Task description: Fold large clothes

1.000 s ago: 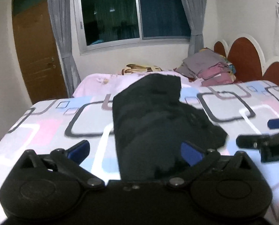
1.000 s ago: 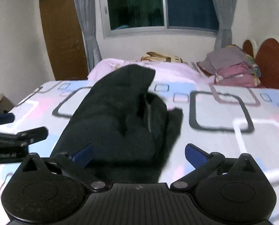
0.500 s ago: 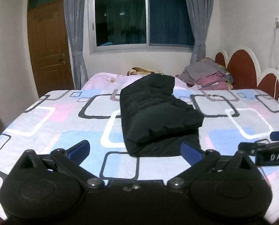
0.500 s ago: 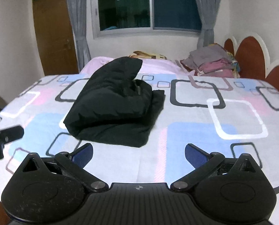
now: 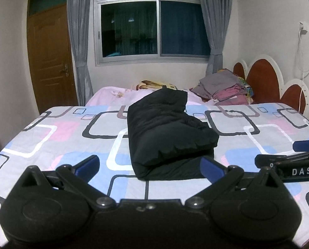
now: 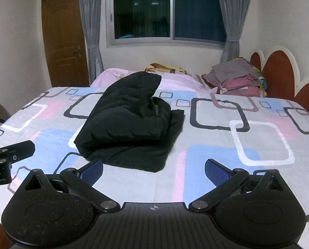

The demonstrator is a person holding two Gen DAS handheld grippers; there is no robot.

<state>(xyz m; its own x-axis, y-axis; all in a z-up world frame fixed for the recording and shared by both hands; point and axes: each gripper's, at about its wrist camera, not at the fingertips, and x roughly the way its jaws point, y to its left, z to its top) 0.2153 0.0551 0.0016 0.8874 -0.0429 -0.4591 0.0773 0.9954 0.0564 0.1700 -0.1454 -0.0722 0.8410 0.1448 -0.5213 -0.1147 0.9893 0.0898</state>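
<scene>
A black garment [image 5: 167, 132] lies folded into a thick bundle in the middle of the bed; it also shows in the right wrist view [image 6: 131, 122]. My left gripper [image 5: 149, 166] is open and empty, held back from the bundle's near edge. My right gripper [image 6: 153, 171] is open and empty, just short of the bundle's near right corner. Each gripper shows at the edge of the other's view: the right one [image 5: 289, 161] and the left one [image 6: 9, 153].
The bed [image 5: 258, 137] has a sheet with squares in grey, pink and blue. A pile of folded clothes [image 5: 225, 87] sits at the far right by the red headboard [image 5: 260, 83]. A pink blanket [image 5: 117, 95] lies at the far side. A door [image 5: 48, 58] and a window [image 5: 152, 27] are behind.
Both grippers have drawn back and up from the black garment, which now lies folded and free on the bed. Both stay open.
</scene>
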